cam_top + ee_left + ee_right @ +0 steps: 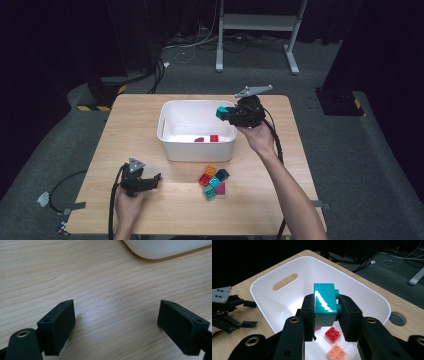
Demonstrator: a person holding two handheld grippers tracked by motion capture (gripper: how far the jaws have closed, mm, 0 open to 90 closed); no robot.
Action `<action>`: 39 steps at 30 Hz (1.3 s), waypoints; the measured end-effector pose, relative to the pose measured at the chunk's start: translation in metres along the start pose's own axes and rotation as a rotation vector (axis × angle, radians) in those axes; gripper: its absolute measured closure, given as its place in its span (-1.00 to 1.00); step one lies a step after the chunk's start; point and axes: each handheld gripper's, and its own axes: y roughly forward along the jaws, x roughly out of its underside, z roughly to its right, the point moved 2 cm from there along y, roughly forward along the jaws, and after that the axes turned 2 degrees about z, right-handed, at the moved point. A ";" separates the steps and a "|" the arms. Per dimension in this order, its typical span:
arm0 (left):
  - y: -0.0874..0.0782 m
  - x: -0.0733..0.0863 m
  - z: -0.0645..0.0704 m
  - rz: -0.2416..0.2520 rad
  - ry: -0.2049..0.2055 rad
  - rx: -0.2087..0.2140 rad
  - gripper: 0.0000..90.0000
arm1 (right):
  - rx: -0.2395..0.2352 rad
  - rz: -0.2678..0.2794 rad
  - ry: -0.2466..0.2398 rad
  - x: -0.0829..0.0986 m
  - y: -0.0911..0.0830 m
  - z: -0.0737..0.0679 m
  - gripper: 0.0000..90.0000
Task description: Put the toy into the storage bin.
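Observation:
A white bin [165,120] stands at the middle of the wooden table [135,130]. Over its right rim my right gripper [227,114] is shut on a teal brick [222,112]. In the right gripper view that teal brick [324,302] sits clamped between the jaws of the right gripper [325,312], above the bin [352,287]. A red brick [333,334] and an orange brick [336,352] lie on the bin floor below. My left gripper [155,179] rests low at the table's front left, open. The left gripper [117,325] has bare wood between its jaws.
A pile of several bricks [214,181], red, orange, teal and magenta, lies in front of the bin. The bin's corner [165,248] is just ahead of the left gripper. A round hole [397,318] is cut in the tabletop beside the bin. Cables and a desk frame [257,22] lie beyond the table.

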 end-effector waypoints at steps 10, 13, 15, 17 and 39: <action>0.000 0.000 0.000 0.002 -0.002 0.000 -0.67 | 0.022 -0.016 0.007 -0.006 0.013 0.003 0.51; 0.000 0.000 0.000 0.002 -0.002 0.000 -0.67 | 0.025 -0.022 0.008 -0.007 0.019 0.003 0.51; 0.000 0.000 0.000 0.002 -0.002 0.000 -0.67 | 0.027 -0.031 0.003 -0.007 0.023 0.003 0.51; 0.000 0.000 0.000 0.002 -0.004 0.001 -0.67 | 0.030 -0.041 0.001 -0.007 0.027 0.002 0.50; 0.000 0.000 0.000 0.002 -0.004 0.001 -0.67 | 0.047 -0.086 0.015 -0.001 0.052 0.009 0.47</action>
